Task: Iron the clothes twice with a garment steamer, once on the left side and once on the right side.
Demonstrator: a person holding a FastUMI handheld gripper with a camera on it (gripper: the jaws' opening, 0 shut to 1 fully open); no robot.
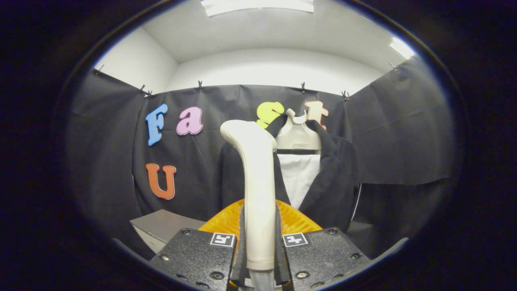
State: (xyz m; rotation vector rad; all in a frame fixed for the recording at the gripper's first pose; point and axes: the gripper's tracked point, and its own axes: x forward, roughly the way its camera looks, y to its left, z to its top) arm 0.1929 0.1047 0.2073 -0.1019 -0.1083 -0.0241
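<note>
Gripper view: my claw (259, 238) is clenched on the garment steamer (257, 190), both fingers pressing its cream handle from either side. Handle stands upright between the fingers, rising well above them and curving off to one side at its rounded top. Below the grip a grey section of the steamer body shows between the finger bases. Just beyond the fingers, behind the handle, a ribbed orange piece (291, 220) fans out; can't tell what it belongs to. Further ahead hangs the garment: a dark jacket (335, 178), open at the front, on a pale hanger (297, 135), with a white panel (301, 178) showing between the lapels. Steamer handle overlaps the jacket's near lapel in my line of sight; contact can't be judged from here. Jacket hangs against the black cloth wall (400, 133). Beside the fingers, below the wall, a grey box (161, 228) sits low. White ceiling with a light strip (258, 6) overhead.
</note>
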